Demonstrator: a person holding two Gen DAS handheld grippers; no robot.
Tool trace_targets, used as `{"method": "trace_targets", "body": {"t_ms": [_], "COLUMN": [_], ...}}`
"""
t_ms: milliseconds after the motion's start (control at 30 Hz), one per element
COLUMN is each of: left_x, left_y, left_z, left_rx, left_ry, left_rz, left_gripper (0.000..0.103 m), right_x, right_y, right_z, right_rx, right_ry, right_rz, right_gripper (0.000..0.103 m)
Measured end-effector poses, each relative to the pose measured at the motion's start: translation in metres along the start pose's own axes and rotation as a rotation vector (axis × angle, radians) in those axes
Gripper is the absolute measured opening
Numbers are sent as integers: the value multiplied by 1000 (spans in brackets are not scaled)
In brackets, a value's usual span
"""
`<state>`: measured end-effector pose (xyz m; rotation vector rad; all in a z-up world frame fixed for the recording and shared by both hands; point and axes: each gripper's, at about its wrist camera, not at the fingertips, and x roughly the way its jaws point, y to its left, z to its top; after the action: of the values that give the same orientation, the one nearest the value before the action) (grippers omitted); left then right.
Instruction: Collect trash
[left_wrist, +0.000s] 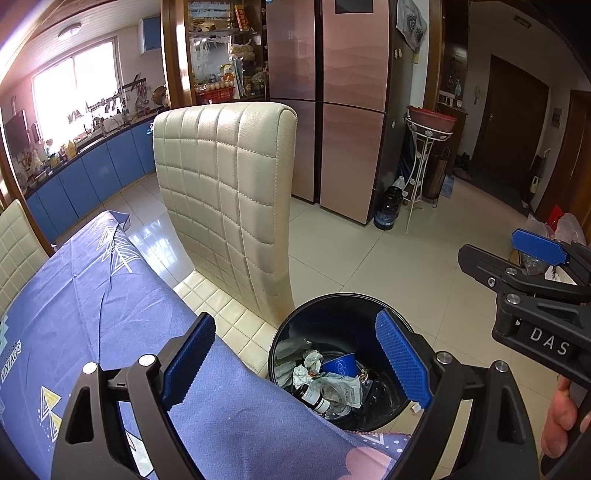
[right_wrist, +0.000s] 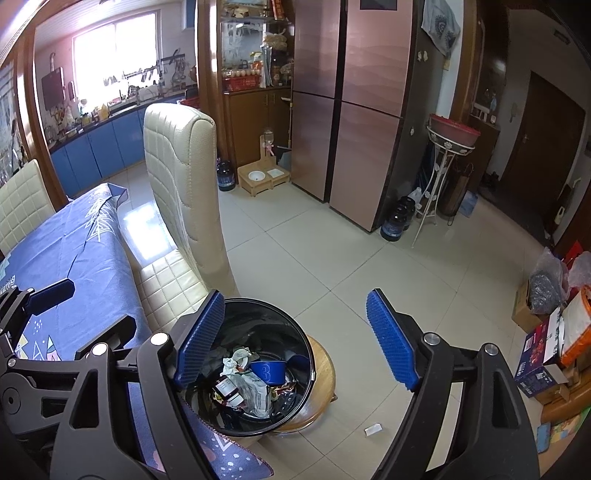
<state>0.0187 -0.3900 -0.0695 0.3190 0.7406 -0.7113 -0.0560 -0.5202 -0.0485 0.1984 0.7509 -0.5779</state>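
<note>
A black trash bin (right_wrist: 301, 334) stands on a round wooden stool (right_wrist: 325, 373) beside the table corner. Inside lie a blue paper cup (right_wrist: 269, 369), a brown bottle (right_wrist: 227, 387), crumpled paper (right_wrist: 236, 360) and a white wrapper (right_wrist: 256, 395). My right gripper (right_wrist: 295, 334) hangs open above the bin with nothing between its blue pads. My left gripper (left_wrist: 295, 360) is also open and holds nothing, over the table edge and the bin (left_wrist: 332, 300). The cup (left_wrist: 338, 365) and the bottle (left_wrist: 312, 398) show there too. The right gripper's fingers (left_wrist: 537, 247) reach in from the right.
A cream quilted chair (left_wrist: 225, 199) stands just behind the bin, by the table with a blue cloth (left_wrist: 110, 317). A white scrap (right_wrist: 373, 429) lies on the tiled floor. Boxes and bags (right_wrist: 554, 332) crowd the right wall. A fridge (right_wrist: 351, 92) and a plant stand (right_wrist: 443, 166) stand further back.
</note>
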Motion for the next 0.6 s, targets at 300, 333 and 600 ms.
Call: {"method": "trace_targets", "body": {"t_ms": [300, 333, 600], "left_x": [-1, -1, -1], "left_y": [-1, -1, -2], "left_z": [0, 0, 0], "left_rx": [12, 13, 23], "left_ry": [7, 10, 11], "left_rz": [1, 3, 4], "left_gripper": [86, 86, 86], "right_x": [-1, -2, -2], "right_y": [2, 2, 3], "right_z": [0, 0, -1], "right_rx": [-3, -4, -4], "right_ry": [0, 0, 0], "right_rz": [0, 0, 1], "right_gripper": [81, 81, 81]}}
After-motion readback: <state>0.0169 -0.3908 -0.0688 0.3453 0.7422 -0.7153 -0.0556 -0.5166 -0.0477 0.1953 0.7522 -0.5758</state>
